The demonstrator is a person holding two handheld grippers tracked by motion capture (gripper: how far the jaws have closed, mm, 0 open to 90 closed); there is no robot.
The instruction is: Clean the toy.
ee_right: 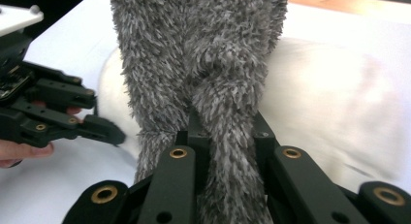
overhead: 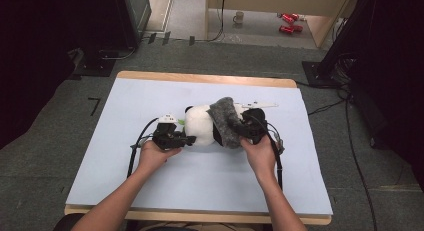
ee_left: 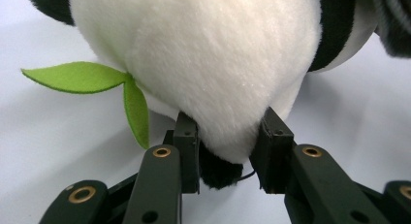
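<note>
Between the jaws of the left claw [ee_left: 225, 161] sits a white bulge of the plush panda [ee_left: 208, 59], pinched on both sides, so this claw is clenched on the toy; a green felt leaf [ee_left: 82, 76] pokes out just to the left of the jaws. Directly ahead of the right claw [ee_right: 225, 136] hangs the grey fuzzy cloth [ee_right: 203, 54], a fold of it squeezed tight between the two jaws (the panda's white body lies right behind it). From above, the left claw [overhead: 172, 137] and right claw [overhead: 250, 127] flank the toy [overhead: 200, 123] with the cloth [overhead: 226, 121] draped over it. No writing can be read anywhere. Around both claws the pale bench [overhead: 150, 96] lies bare out to its wooden edge.
</note>
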